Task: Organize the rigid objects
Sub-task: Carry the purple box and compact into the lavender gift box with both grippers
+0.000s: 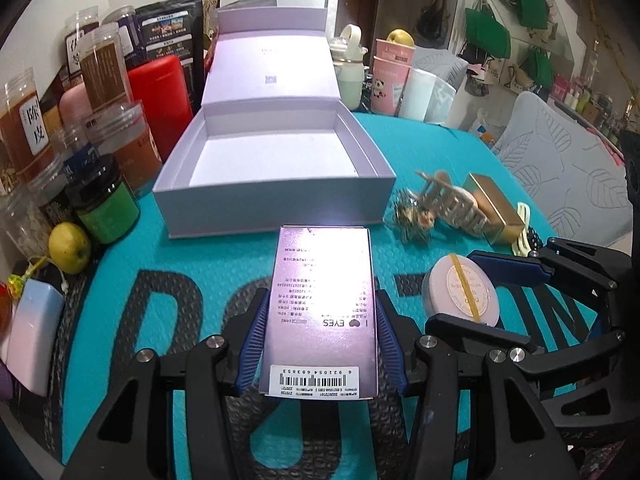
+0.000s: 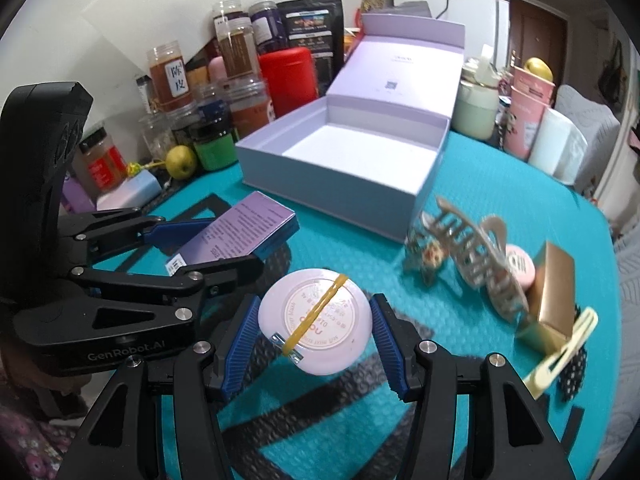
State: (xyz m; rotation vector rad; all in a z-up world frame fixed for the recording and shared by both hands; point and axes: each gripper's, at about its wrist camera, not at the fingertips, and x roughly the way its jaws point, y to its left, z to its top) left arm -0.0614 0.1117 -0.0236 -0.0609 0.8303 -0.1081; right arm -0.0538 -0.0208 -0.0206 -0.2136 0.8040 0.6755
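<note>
Two hand-held grippers, each clamped on one item, in front of an open gift box on a teal mat.

The left gripper [image 1: 320, 340] has its blue pads pressed against both long sides of a purple carton [image 1: 323, 304], held flat just short of the near wall of the open lavender box [image 1: 272, 200]; the box interior is bare and its lid stands up behind. The right gripper [image 2: 316, 320] is closed on a round pink compact [image 2: 316, 320] bound with a yellow rubber band [image 2: 318, 314], raised slightly above the teal mat [image 2: 460, 420]. Toward the mat's right edge lie a beige claw clip [image 2: 476, 256], a gold box [image 2: 554, 292] and a cream hair clip [image 2: 564, 352], touching one another. Jars [image 1: 100, 80] line the mat's left edge.
</note>
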